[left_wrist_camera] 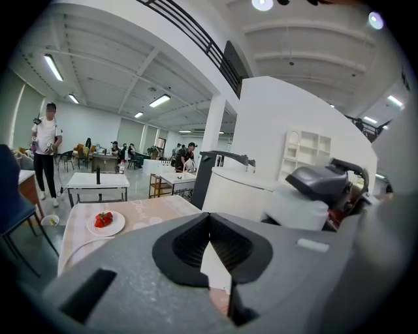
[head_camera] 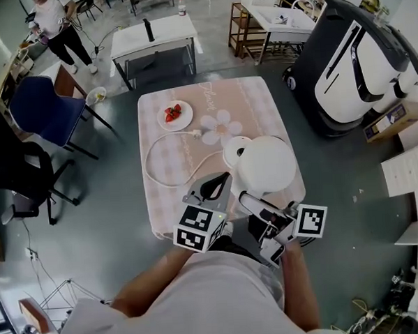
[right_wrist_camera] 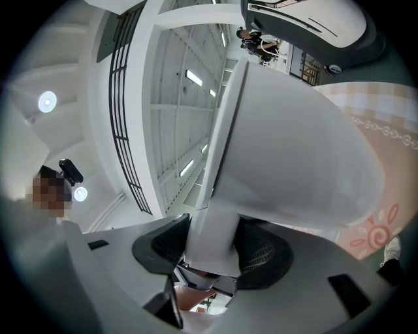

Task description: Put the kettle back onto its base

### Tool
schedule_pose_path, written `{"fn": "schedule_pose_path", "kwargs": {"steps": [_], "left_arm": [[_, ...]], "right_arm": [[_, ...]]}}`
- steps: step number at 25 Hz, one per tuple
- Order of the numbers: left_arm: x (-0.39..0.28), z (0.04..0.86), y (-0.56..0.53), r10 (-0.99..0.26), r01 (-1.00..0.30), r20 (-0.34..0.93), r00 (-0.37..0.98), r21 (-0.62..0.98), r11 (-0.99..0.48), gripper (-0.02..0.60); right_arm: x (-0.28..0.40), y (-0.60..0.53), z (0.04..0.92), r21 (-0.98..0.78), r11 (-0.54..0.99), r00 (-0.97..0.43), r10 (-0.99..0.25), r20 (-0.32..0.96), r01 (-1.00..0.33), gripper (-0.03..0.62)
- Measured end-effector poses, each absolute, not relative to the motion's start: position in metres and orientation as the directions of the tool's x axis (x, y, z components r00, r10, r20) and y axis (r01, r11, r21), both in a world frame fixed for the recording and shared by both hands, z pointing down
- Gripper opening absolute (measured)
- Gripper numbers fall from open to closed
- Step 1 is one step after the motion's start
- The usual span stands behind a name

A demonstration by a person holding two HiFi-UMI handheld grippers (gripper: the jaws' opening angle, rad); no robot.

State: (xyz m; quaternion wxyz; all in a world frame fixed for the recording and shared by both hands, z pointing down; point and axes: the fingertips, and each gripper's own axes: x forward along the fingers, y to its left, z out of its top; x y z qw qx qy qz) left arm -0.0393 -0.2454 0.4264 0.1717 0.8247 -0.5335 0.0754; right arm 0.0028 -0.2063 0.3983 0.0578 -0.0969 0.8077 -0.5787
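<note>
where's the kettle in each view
head view: kettle right of centre, over the near right part of the table.
left gripper view: right of centre.
right gripper view: fills the upper right, its handle clamped in the right gripper.
shared landmark: the table's pink cloth.

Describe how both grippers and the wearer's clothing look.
The left claw and right claw are grey shells with black ribbed pads. Each carries a white cube with black square markers. The person wears a pale short-sleeved shirt.
</note>
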Motion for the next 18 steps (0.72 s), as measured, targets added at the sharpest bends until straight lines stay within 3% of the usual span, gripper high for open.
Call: {"fn": "schedule_pose_path", "kwargs": {"steps": [18], "left_arm": [[-0.063, 0.433, -0.303, -0.919, -0.957, 0.302, 0.253, 0.215, -0.193, 0.005]], "right_arm": [[-0.005, -0.282, 0.422, -0.947, 0.317, -0.998, -0.054, 0.038, -0.053, 0.195]]}}
